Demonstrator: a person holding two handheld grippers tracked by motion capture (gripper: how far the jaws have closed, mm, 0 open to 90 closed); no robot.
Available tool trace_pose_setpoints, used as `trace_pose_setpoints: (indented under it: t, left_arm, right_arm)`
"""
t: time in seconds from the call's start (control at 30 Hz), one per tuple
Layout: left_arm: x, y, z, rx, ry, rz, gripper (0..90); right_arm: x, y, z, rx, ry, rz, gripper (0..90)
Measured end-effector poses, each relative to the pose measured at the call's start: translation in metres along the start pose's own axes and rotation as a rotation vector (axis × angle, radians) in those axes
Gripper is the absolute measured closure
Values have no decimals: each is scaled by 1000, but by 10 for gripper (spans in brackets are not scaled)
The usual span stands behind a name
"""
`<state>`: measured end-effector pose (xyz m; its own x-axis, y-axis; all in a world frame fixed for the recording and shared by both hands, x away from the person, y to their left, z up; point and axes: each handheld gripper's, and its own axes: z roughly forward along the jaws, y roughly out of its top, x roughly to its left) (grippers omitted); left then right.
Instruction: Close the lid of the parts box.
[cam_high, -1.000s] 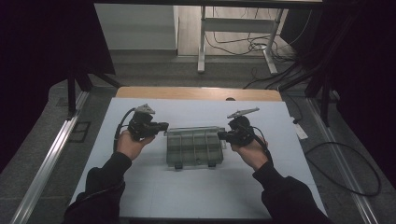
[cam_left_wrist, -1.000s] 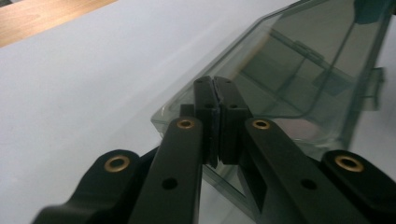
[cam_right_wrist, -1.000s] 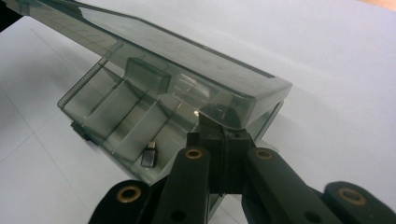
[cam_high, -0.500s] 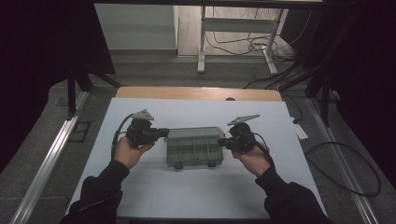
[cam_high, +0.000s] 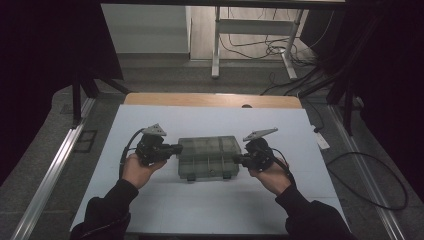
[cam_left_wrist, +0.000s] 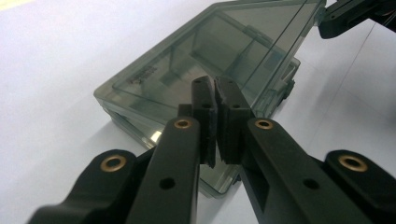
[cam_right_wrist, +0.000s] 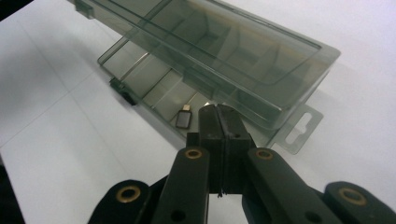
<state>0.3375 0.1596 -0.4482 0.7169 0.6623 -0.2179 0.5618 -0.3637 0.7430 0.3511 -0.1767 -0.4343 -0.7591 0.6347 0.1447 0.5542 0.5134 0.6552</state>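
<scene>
A smoky translucent compartment box (cam_high: 207, 157) lies mid-table, its lid standing slightly up off the base (cam_left_wrist: 201, 70) (cam_right_wrist: 224, 46). My left gripper (cam_high: 176, 148) is shut, its tips (cam_left_wrist: 215, 84) against the box's left end with nothing between the pads. The right gripper (cam_high: 237, 160) is also shut, its tips (cam_right_wrist: 218, 109) at the box's right end near the gap under the raised lid. A small dark item (cam_right_wrist: 184, 119) lies in one open compartment. In the left gripper view, the right gripper (cam_left_wrist: 345, 16) shows at the box's far corner.
The white table top (cam_high: 210, 210) has a wooden strip (cam_high: 210, 100) along its far edge. A small white tag (cam_high: 322, 141) lies at the right edge. Metal rails flank the table, and cables (cam_high: 370, 180) lie on the floor to the right.
Both hands have slid a little toward the near side along the ends of the box. The box has stayed in place.
</scene>
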Motion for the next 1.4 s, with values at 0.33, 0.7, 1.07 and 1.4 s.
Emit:
trace_pose_setpoints:
  t: [0.33, 0.7, 1.07, 1.4]
  left_arm:
    - [-1, -6, 7, 17, -15, -26, 861]
    - [-4, -14, 16, 72, -15, -23, 861]
    - [-6, -24, 32, 130, 10, -28, 868]
    - [-13, -28, 38, 160, 20, -8, 876]
  right_arm:
    - [7, -3, -1, 18, 17, -28, 888]
    - [4, -5, 4, 18, -22, -50, 888]
    - [-7, -10, 22, 52, -61, -53, 889]
    - [-10, -16, 31, 78, -67, -59, 890]
